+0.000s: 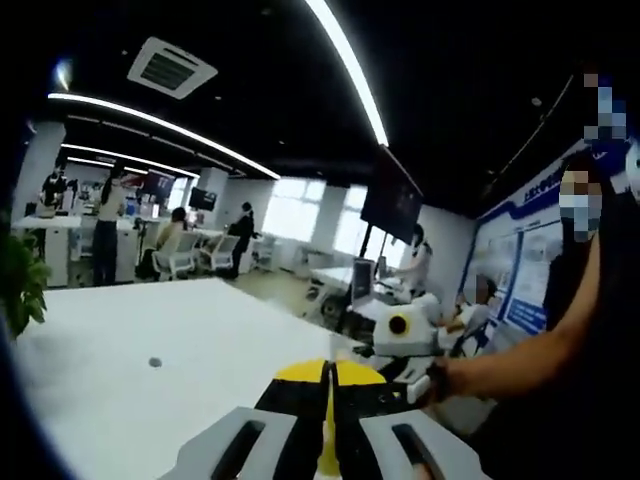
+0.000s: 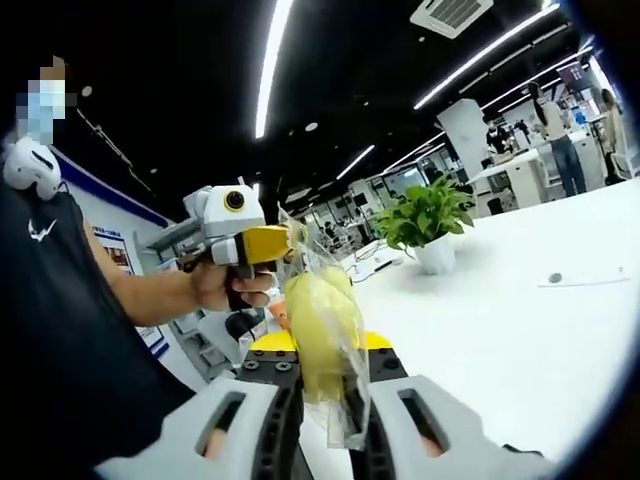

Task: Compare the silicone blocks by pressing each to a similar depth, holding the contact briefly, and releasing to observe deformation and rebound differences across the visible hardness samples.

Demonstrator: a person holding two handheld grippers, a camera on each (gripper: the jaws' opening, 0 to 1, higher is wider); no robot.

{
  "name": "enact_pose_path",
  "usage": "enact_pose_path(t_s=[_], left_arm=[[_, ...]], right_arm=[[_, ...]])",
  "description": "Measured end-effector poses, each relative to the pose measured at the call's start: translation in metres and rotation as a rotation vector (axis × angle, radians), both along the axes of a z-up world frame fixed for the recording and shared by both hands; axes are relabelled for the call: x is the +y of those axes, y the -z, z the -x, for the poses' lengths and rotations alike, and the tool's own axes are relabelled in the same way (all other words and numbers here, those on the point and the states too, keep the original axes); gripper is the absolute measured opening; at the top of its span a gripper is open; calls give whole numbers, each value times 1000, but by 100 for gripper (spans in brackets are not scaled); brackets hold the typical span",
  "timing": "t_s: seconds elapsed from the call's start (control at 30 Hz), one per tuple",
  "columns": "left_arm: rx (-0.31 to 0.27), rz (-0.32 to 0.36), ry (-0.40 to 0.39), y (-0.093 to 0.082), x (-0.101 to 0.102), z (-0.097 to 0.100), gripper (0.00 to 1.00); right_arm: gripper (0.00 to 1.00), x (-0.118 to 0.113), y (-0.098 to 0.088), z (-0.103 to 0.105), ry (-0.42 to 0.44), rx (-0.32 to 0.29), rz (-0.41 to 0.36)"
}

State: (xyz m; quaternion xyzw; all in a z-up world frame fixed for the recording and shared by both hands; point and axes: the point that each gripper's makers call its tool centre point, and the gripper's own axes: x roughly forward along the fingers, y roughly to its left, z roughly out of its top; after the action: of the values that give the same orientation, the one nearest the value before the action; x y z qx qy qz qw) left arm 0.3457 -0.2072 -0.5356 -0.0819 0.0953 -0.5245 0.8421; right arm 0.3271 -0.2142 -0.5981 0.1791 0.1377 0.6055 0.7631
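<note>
Both yellow-tipped grey two-jaw grippers, right gripper (image 2: 322,400) and left gripper (image 2: 285,240), are clamped on opposite ends of a pale yellow block in crinkly clear plastic wrap (image 2: 318,325), held above the white table (image 2: 520,310); it looks light, soft, slippery, so grip the block's body.

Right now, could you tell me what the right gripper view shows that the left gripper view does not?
Right gripper view only: a yellowish item in a clear plastic bag pinched between the right gripper jaws, the left gripper gripping the bag's top, and a potted plant in a white pot.

Left gripper view only: a dark wall monitor, and the left gripper's own jaws closed on a thin yellow sliver.

Both: the white table, ceiling light strips and an office with people.
</note>
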Motion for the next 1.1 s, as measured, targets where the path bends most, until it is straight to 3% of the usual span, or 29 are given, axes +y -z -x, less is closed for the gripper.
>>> enact_pose_path(t_s=[0.27,0.37,0.43,0.53,0.67,0.87,1.1], left_arm=[[47,15,41,4,0,2,3],[30,53,43,-1,0,2,3],[49,79,51,-4,1,1,3],[49,65,51,-2,1,1,3],[110,91,63,-1,3,3,1],[90,99,84,-2,6,8,2],[91,201,99,-17,4,10,11]], right_arm=[[6,9,-4,10,-58,-5,29],[5,8,-7,8,-57,6,11],[5,9,-10,9,-63,5,9],[5,11,-10,11,-76,18,24],[4,12,-9,13,-95,31,33],[4,15,-10,15,-117,45,29],[4,17,-19,16,-121,64,-19]])
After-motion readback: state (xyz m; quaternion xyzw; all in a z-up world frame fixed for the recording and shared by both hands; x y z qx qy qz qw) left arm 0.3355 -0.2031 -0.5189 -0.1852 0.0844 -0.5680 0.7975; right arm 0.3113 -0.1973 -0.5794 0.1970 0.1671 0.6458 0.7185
